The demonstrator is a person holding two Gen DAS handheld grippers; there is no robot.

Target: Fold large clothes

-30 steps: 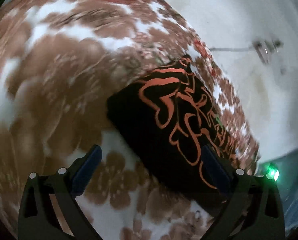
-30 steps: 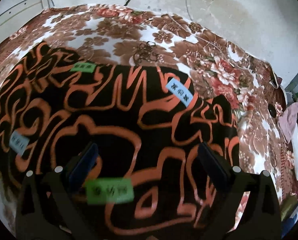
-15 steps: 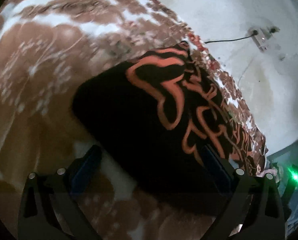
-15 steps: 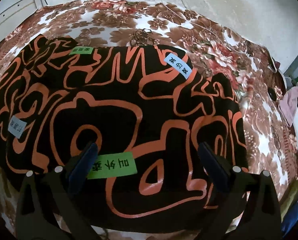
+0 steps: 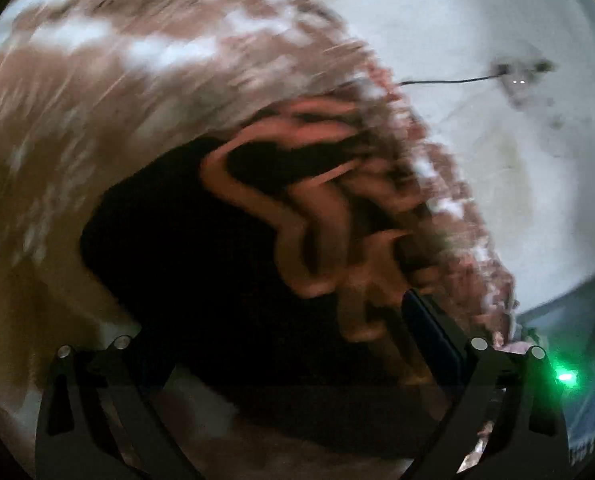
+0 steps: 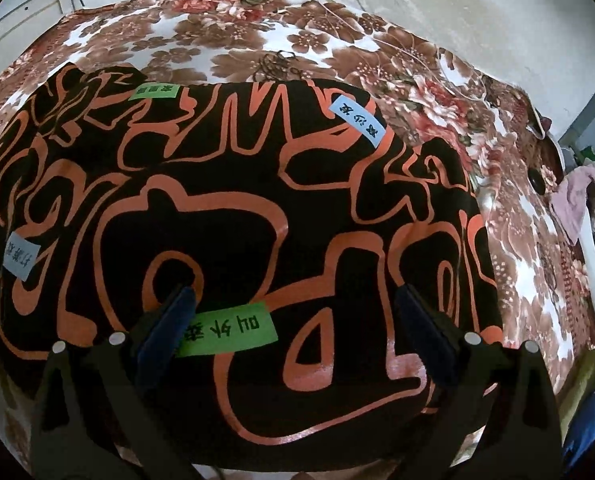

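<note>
**Both tongs gape above the folded black garment**

Since the earlier frame, the left tongs (image 5: 285, 332) have swung closer over the black garment (image 5: 201, 264), which fills more of a motion-blurred left view; the right view has edged nearer too. At far left the floral bedspread (image 5: 77, 128) streaks past. Left tongs stand wide apart, gripping nothing, the garment's dark edge between them. Further right, a cable (image 5: 441, 81) runs along the pale wall. In the right view the garment (image 6: 233, 216), black with orange lettering, lies folded on the bedspread (image 6: 237, 40). Right tongs (image 6: 293, 312) are spread wide and empty above a green label (image 6: 227, 332). A pink cloth (image 6: 573, 200) sits far right.
</note>
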